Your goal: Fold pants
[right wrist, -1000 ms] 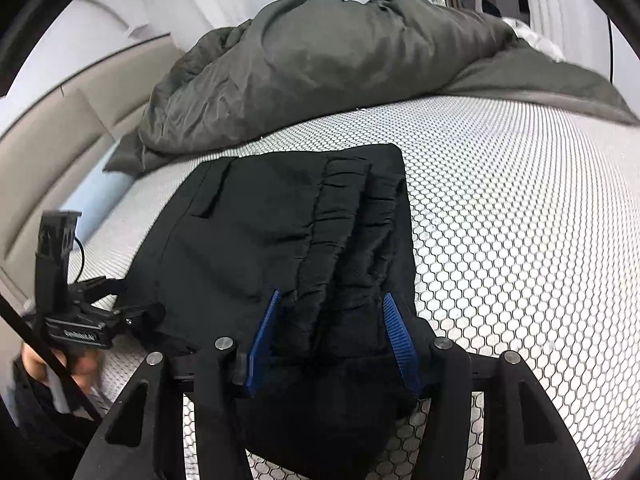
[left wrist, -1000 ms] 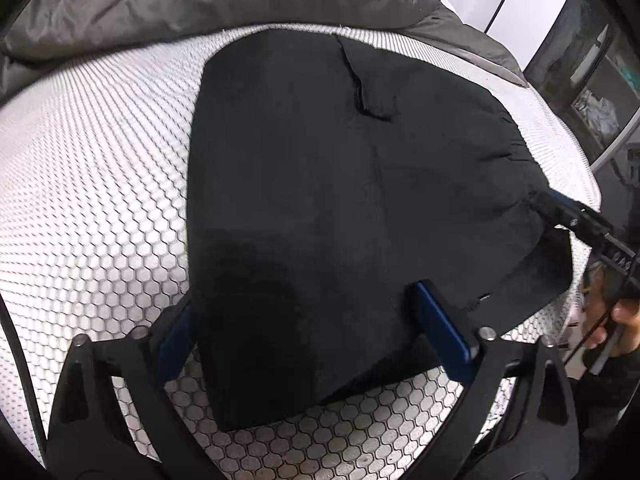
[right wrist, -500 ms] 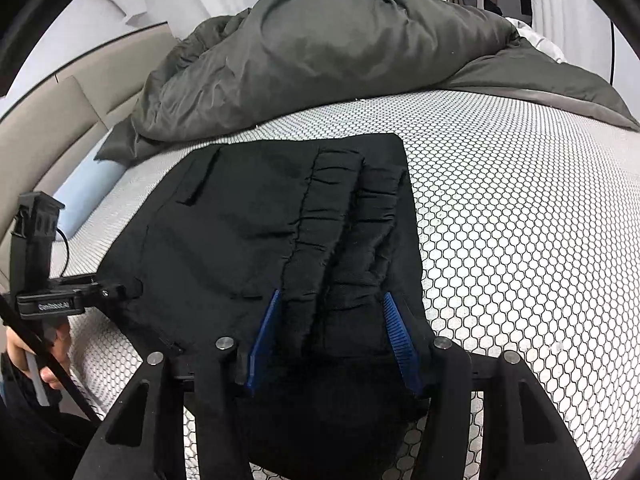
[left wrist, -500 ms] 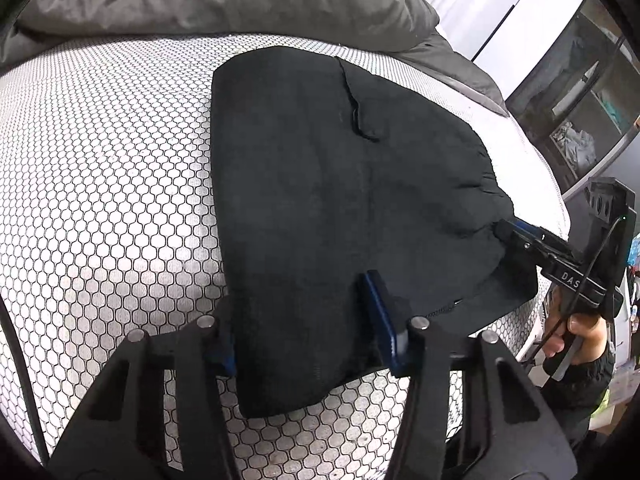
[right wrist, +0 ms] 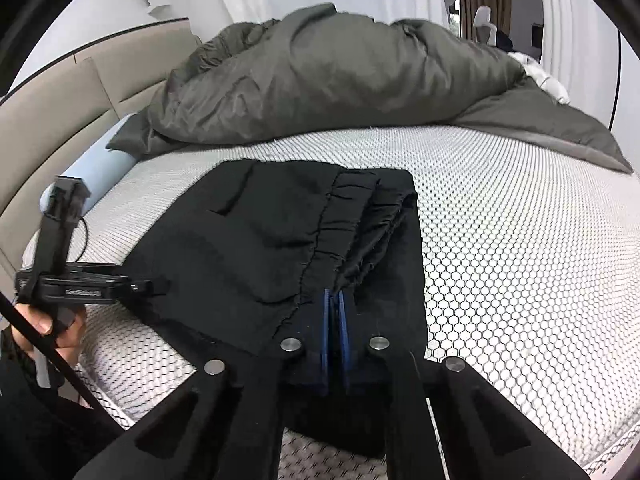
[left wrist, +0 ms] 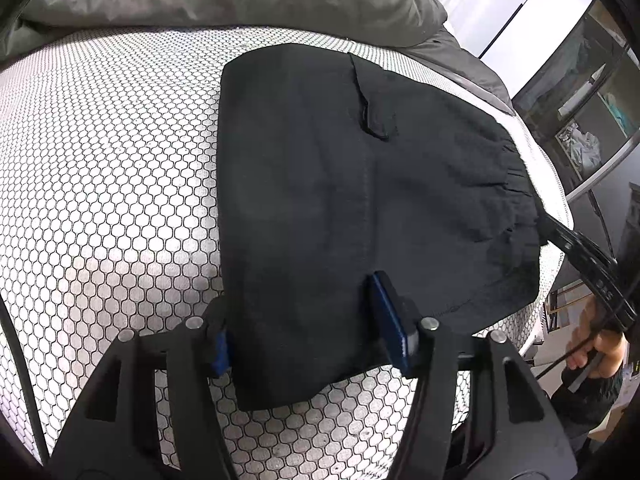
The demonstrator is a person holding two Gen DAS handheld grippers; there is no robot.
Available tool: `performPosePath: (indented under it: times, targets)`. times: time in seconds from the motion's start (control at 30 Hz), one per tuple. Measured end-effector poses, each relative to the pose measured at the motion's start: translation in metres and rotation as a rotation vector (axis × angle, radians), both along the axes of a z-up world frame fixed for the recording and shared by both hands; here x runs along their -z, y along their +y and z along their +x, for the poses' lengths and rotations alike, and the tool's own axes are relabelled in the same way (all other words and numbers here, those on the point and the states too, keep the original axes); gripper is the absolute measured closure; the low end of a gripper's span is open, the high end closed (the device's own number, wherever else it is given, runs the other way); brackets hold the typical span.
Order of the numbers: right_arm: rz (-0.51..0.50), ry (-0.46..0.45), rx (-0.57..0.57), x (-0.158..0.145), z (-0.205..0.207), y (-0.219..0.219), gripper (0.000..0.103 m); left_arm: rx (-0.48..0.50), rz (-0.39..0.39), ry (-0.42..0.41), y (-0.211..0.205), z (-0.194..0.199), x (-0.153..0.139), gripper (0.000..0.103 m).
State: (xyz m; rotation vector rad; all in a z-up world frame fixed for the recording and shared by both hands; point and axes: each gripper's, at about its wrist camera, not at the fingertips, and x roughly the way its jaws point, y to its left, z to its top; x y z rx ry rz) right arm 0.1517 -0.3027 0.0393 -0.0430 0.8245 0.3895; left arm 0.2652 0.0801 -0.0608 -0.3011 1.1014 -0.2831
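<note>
Here the folded black pants (left wrist: 360, 220) lie on the honeycomb mattress (left wrist: 108, 184). The left gripper (left wrist: 308, 328) straddles their near edge, fingers spread. Only the right wrist view shows the right gripper (right wrist: 335, 320) clenched on the gathered waistband; its pad contact is hidden by cloth.

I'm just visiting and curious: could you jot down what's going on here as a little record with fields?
Surface: bed with honeycomb-patterned cover
Garment: black pants, folded, lying flat
Left gripper: jaws apart, straddling the pants' near edge
Right gripper: blue pads pressed together at the gathered waistband
Background: rumpled grey duvet, beige headboard
</note>
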Motion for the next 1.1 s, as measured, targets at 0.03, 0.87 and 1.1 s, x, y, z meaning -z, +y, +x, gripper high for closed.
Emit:
performPosePath:
  times: [0.03,0.87,1.1]
  targets:
    - [0.004,-0.006,-0.008,-0.004,-0.005,0.0,0.099,0.004,-0.003,0.002,0.003,0.0,-0.001,0.048]
    - [-0.042,0.098,-0.035,0.043,0.006,0.023,0.072,0.013,0.053,-0.021,0.033,-0.006,-0.006,0.033]
    - [0.051,0.039,-0.116,0.005,-0.027,0.024,0.086,0.015,0.055,-0.039,0.04,-0.023,-0.017,0.033]
